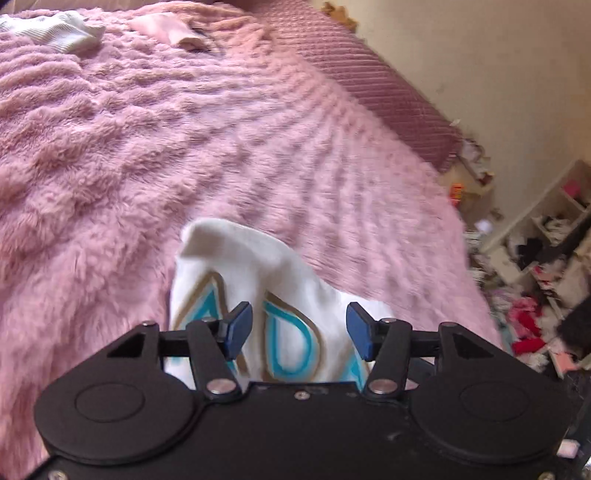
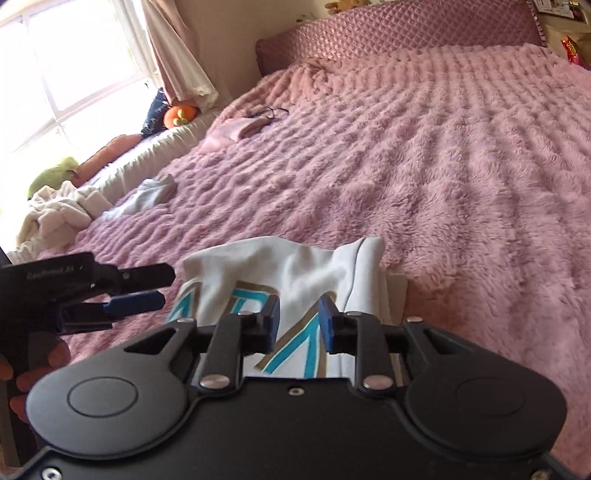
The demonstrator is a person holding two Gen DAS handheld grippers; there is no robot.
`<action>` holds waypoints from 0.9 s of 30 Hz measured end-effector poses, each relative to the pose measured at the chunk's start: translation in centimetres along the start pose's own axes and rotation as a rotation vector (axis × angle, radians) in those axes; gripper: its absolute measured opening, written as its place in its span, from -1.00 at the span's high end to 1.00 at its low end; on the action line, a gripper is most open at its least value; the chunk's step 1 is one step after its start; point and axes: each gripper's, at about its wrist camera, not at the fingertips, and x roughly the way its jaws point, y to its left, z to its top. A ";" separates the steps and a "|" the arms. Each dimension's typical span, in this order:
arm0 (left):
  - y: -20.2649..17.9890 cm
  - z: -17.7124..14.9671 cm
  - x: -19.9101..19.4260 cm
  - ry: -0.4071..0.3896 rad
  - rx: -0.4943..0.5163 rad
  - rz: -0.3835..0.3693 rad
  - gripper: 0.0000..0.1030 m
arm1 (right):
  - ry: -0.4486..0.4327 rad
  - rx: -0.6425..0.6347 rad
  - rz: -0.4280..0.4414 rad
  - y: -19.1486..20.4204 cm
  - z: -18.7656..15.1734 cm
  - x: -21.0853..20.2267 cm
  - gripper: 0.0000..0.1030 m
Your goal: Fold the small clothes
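Note:
A small white garment with teal and gold letters [image 1: 258,280] lies crumpled on the pink fluffy blanket [image 1: 147,147] at the near edge of the bed. My left gripper [image 1: 299,326] is open, its blue pads on either side of the cloth, just above it. In the right wrist view the same garment [image 2: 295,269] lies under my right gripper [image 2: 298,321], which is open with a narrower gap over a raised fold. The left gripper [image 2: 147,291] shows there at the left, beside the garment.
A white ribbed garment [image 1: 55,31] and a pink garment [image 1: 166,27] lie at the far side of the bed. The quilted pink headboard [image 2: 406,33] is behind. A cluttered floor and shelves [image 1: 535,277] are to the right. A window, plush toys and a white cloth pile [image 2: 59,214] are at the left.

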 end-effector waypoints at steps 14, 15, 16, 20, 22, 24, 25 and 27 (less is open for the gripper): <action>0.8 1.3 3.4 0.016 0.028 0.177 -0.15 | 0.083 -0.051 -0.114 -0.1 -0.5 1.0 0.24; 0.1 1.1 1.8 -0.007 0.054 0.179 -0.20 | 0.067 -0.059 -0.120 0.5 -0.5 -0.2 0.12; -0.5 0.7 0.1 -0.024 0.073 0.178 -0.36 | 0.047 -0.059 -0.137 1.0 -0.5 -1.4 -0.07; -2.7 -2.5 -7.1 -0.015 0.156 0.141 -0.86 | 0.032 -0.041 -0.145 3.1 -1.6 -6.2 -0.49; -4.0 -5.2 -10.8 -0.026 0.212 0.166 -1.00 | 0.032 -0.062 -0.164 4.3 -2.8 -8.8 -0.56; -5.2 -8.0 -14.2 -0.064 0.260 0.206 -1.00 | 0.019 -0.107 -0.190 5.7 -4.2 -11.4 -0.64; -5.7 -9.4 -15.9 -0.077 0.277 0.228 -1.00 | 0.018 -0.127 -0.207 6.4 -4.8 -12.7 -0.78; -6.4 -11.8 -18.7 -0.089 0.284 0.266 -1.00 | 0.006 -0.135 -0.230 7.3 -6.1 -15.4 -0.80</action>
